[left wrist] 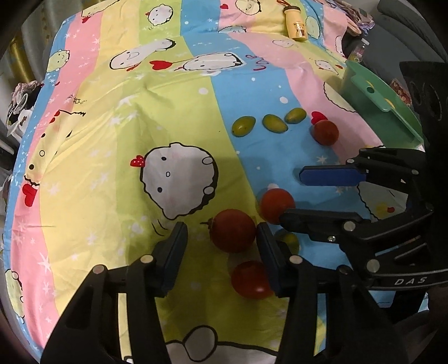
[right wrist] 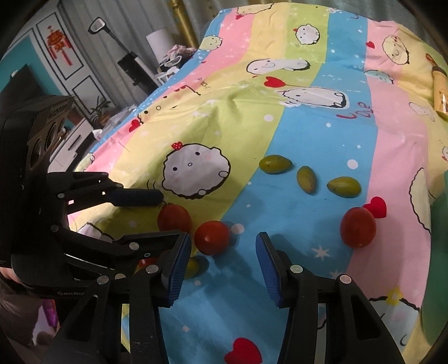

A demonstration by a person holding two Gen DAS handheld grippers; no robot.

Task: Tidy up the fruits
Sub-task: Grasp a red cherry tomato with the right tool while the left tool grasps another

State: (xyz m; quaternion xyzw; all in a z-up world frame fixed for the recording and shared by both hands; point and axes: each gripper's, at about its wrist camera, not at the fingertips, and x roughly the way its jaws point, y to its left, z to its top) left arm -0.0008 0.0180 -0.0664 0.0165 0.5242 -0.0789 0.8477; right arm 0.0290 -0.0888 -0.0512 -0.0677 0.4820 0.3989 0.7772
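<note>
Several red tomatoes and green oval fruits lie on a cartoon-print sheet. My left gripper [left wrist: 221, 233] is open around one tomato [left wrist: 232, 230]; the right pad is at its side and a gap shows at the left pad. The right wrist view shows this gripper [right wrist: 162, 217] with that tomato [right wrist: 174, 218] between its tips. My right gripper [right wrist: 222, 239] is open, and a second tomato [right wrist: 212, 237] sits just ahead of its left finger. A third tomato [left wrist: 252, 280] lies under my left gripper. A fourth tomato [left wrist: 324, 132] rests near three green fruits [left wrist: 274, 123].
A green plastic tray [left wrist: 380, 103] stands at the right edge of the sheet. One more green fruit [right wrist: 191, 266] is half hidden behind my right gripper's left finger. A small yellow bottle [left wrist: 298, 26] lies far back. The sheet drops off at the left.
</note>
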